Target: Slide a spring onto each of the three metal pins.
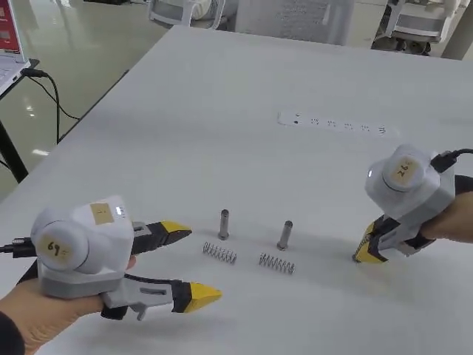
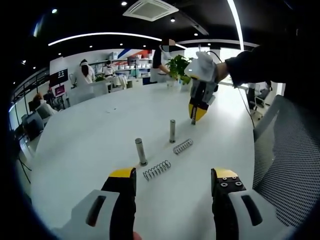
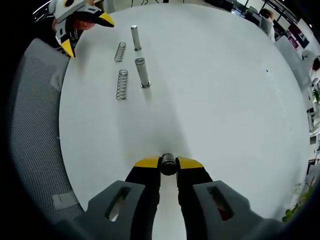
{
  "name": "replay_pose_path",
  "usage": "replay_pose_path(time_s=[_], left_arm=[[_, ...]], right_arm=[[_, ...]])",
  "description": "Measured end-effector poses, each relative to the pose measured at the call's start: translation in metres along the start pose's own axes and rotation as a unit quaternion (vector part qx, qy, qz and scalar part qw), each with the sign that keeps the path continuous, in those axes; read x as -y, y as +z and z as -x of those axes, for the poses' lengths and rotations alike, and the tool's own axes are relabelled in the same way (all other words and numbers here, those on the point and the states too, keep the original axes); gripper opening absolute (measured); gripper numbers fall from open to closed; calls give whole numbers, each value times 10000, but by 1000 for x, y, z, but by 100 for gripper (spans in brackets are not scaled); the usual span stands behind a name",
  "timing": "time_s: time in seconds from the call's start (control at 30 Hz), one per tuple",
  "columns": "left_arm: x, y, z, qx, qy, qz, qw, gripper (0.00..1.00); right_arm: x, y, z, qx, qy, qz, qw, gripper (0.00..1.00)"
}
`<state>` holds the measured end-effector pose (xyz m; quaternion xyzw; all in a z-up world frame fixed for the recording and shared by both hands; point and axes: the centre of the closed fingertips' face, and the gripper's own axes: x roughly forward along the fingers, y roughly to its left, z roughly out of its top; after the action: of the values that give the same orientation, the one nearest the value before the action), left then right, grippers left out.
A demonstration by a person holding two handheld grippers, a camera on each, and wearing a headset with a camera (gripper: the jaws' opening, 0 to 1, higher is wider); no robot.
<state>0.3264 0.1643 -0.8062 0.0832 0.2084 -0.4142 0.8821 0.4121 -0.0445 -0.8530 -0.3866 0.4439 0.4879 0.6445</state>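
Note:
Two metal pins (image 1: 224, 223) (image 1: 284, 234) stand upright on the white table (image 1: 222, 111). In front of each lies a loose spring (image 1: 219, 253) (image 1: 276, 263). My left gripper (image 1: 191, 262) is open, low at the near left, its jaws pointing at the near spring (image 2: 157, 170) and pin (image 2: 141, 151). To the right, my right gripper (image 1: 367, 248) points down at the table, shut on a third metal pin (image 3: 168, 164). From there the standing pins (image 3: 142, 72) (image 3: 135, 37) and springs (image 3: 121, 84) (image 3: 120, 51) lie ahead, with the left gripper (image 3: 82, 20) beyond.
A white power strip (image 1: 332, 124) lies on the far part of the table. The table's left edge runs diagonally past a laptop (image 1: 7, 44) and cables. Office chairs (image 1: 414, 18) stand behind the far edge.

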Motion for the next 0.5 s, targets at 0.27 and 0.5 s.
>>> replay_pose_path(time_s=[0.27,0.5], left_arm=[[0,1,0,0,3,-2,10000,59],[1,0,0,-2,4,6,10000,59]], right_arm=[[-3,-1,-2,7,27,-56,10000,15],[-3,0,-2,66,1,-70,10000,21]])
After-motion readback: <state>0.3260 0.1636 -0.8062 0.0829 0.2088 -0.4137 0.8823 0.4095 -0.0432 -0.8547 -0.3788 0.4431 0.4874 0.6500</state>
